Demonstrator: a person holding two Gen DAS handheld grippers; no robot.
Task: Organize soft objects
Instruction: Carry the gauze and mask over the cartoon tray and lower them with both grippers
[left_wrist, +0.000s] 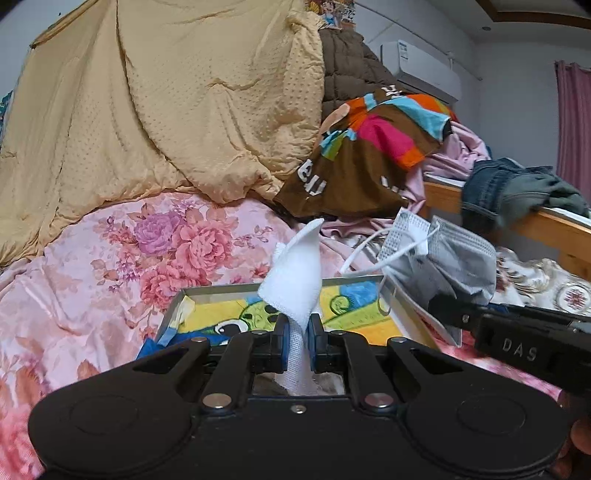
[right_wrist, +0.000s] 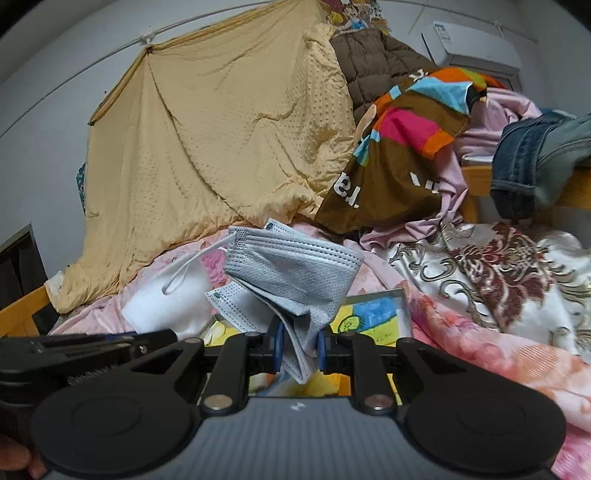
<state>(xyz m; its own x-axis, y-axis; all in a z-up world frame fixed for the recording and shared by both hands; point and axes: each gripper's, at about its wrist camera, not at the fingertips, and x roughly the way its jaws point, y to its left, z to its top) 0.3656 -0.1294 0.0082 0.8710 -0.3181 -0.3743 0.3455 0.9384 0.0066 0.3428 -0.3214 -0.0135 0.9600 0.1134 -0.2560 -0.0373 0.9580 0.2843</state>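
The white cloth (left_wrist: 295, 273) is standing up at the centre of the left wrist view, with the left gripper (left_wrist: 298, 338) pinching its lower end between 2 blue pads. The grey face mask (right_wrist: 291, 269) is hanging mid-frame in the right wrist view, the right gripper (right_wrist: 300, 347) clamping its folded edge. Both are hovering over the tray (left_wrist: 258, 287), which is resting on the floral bedspread (left_wrist: 110, 266) at lower centre. The yellow quilt (left_wrist: 166, 92) is filling the upper left.

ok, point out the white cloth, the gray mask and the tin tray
white cloth (left_wrist: 295, 273), left wrist view, its raised fold.
gray mask (right_wrist: 295, 269), right wrist view, pleated front.
tin tray (left_wrist: 236, 288), left wrist view, far rim.
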